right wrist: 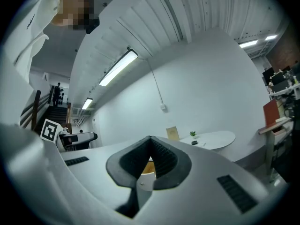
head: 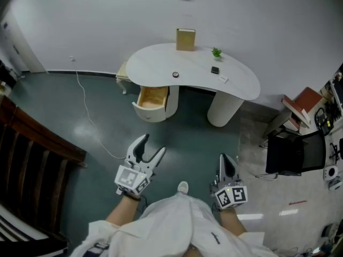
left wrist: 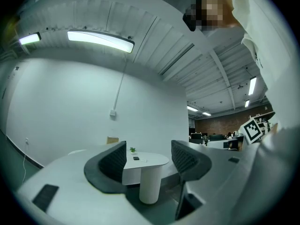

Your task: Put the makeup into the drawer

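A white kidney-shaped desk (head: 161, 63) stands against the far wall, its wooden drawer (head: 151, 97) pulled open under the left end. On the desktop lie a small round makeup pot (head: 175, 74), a dark compact (head: 215, 70) and a pale flat item (head: 223, 80). My left gripper (head: 153, 146) is open and empty, held low near my body, far from the desk. My right gripper (head: 228, 162) is shut with nothing in it. In the left gripper view the jaws frame the desk (left wrist: 145, 161); in the right gripper view the drawer (right wrist: 146, 168) shows behind the closed tips.
A tan box (head: 185, 39) and a small green plant (head: 216, 53) stand at the desk's back. A white cable (head: 88, 116) trails over the green floor. A black chair (head: 295, 151) and shelves are at the right, a dark wooden railing (head: 37, 143) at the left.
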Motion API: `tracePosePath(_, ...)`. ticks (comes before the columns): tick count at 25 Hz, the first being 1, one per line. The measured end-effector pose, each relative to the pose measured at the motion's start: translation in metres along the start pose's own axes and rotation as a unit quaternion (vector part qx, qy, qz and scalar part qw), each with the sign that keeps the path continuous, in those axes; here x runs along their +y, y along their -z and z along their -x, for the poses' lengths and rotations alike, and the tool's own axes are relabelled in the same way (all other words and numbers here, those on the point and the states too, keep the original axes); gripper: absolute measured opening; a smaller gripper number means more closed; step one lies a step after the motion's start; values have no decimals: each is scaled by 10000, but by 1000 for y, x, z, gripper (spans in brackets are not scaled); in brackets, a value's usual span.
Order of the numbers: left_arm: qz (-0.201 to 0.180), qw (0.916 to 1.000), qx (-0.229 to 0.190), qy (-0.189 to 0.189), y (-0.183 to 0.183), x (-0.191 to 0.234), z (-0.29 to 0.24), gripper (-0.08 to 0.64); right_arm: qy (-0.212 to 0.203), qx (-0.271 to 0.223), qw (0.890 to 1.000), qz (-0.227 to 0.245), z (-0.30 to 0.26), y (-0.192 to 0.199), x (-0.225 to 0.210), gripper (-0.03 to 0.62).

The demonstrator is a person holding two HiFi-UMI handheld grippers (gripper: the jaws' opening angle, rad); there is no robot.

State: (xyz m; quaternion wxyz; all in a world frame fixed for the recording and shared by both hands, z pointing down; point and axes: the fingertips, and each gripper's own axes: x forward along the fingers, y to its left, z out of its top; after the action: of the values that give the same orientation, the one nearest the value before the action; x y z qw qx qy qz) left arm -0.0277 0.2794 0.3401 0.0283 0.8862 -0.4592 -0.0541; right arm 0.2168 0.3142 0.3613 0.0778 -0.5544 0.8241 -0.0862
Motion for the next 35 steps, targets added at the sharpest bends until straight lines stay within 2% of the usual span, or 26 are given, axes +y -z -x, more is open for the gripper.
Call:
tracePosePath(9,-49,9999,-29,-97,3,6,-74,298,-235,18,9997,-49,-56,-12,-49,17)
tracePosePath(18,-127,9999,11,-84,12,10,-121,297,-354,43,9993,-112,-96,-11,-75,17)
tracePosePath(26,-69,10000,23,-47,15,49,-169,298,-359,59,9992,-147,-151,-8,-91,17)
tracePosePath(35,-43,9999,38,137,14,117,-246,296,-249,0,9996,-125,-248,-11,-112,17)
